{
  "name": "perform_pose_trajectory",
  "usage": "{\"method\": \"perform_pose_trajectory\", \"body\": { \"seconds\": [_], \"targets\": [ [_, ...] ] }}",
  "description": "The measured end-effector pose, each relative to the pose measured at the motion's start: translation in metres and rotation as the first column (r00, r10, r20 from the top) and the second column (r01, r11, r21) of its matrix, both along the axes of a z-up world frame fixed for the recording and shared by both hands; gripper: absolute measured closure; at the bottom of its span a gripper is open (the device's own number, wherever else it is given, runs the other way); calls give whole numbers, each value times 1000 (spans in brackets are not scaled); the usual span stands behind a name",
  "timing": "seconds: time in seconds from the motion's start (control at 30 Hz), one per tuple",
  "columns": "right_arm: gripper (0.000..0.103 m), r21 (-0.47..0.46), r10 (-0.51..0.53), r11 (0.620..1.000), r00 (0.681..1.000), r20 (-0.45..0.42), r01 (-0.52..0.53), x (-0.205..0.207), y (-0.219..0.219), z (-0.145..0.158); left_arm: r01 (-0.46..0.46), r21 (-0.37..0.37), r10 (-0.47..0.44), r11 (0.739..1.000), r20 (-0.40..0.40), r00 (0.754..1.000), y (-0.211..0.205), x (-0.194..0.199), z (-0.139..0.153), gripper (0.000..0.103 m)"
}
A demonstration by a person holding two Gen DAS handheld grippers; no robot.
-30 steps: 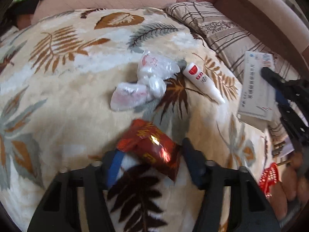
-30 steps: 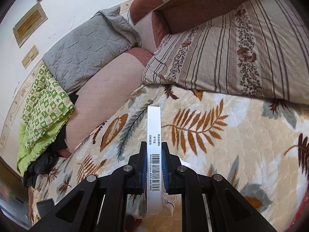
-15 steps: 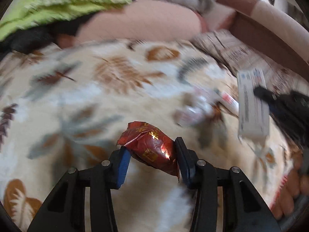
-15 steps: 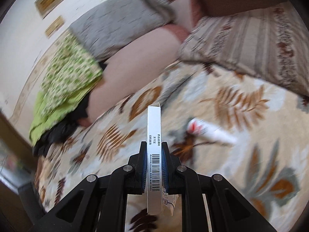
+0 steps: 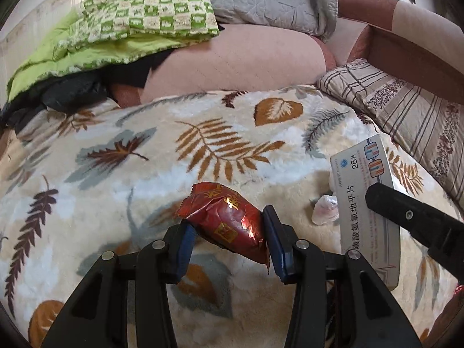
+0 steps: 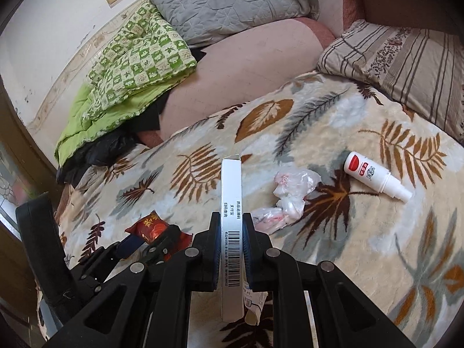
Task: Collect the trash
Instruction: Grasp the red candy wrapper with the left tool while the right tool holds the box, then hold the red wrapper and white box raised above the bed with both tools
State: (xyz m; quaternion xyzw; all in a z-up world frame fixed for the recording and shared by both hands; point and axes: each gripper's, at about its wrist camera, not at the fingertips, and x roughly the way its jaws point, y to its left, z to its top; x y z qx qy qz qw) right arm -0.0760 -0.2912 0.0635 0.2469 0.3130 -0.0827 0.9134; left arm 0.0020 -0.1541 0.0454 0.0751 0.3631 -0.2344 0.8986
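The left tongs [image 5: 227, 233] pinch a crinkled red snack wrapper [image 5: 226, 223] with gold print, lifted above the bed [image 5: 121, 191]. The right tongs [image 6: 231, 249] clamp one flat white medicine box [image 6: 231, 203] on edge, barcode facing up. Beyond them, on the leaf-patterned blanket [image 6: 377, 246], lie one crumpled clear plastic bag [image 6: 285, 194] and one white tube [image 6: 377, 179] with red label, toward the striped pillow [image 6: 406, 66]. Green and grey quilts are heaped along the wall.

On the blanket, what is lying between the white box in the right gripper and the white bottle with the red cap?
Crumpled clear plastic bags lie between the white box and the bottle; the right wrist view shows this.
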Motion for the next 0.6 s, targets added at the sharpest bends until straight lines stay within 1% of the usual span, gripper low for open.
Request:
{"method": "perform_pose_trajectory", "body": {
  "seconds": [0.07, 0.37, 0.6],
  "targets": [
    [88, -11, -10, 1000, 1000, -1, 10, -2, -1, 0, -6, 3, 6, 1000, 9, 1000, 1, 0, 1, 59],
    [88, -6, -66, 998, 998, -10, 66, -11, -18, -3, -16, 18, 15, 1000, 62, 998, 0, -7, 4, 59],
    [88, -2, -71, 997, 997, -3, 71, -12, -21, -2, -13, 27, 10, 1000, 95, 995, -3, -12, 7, 59]
  ]
}}
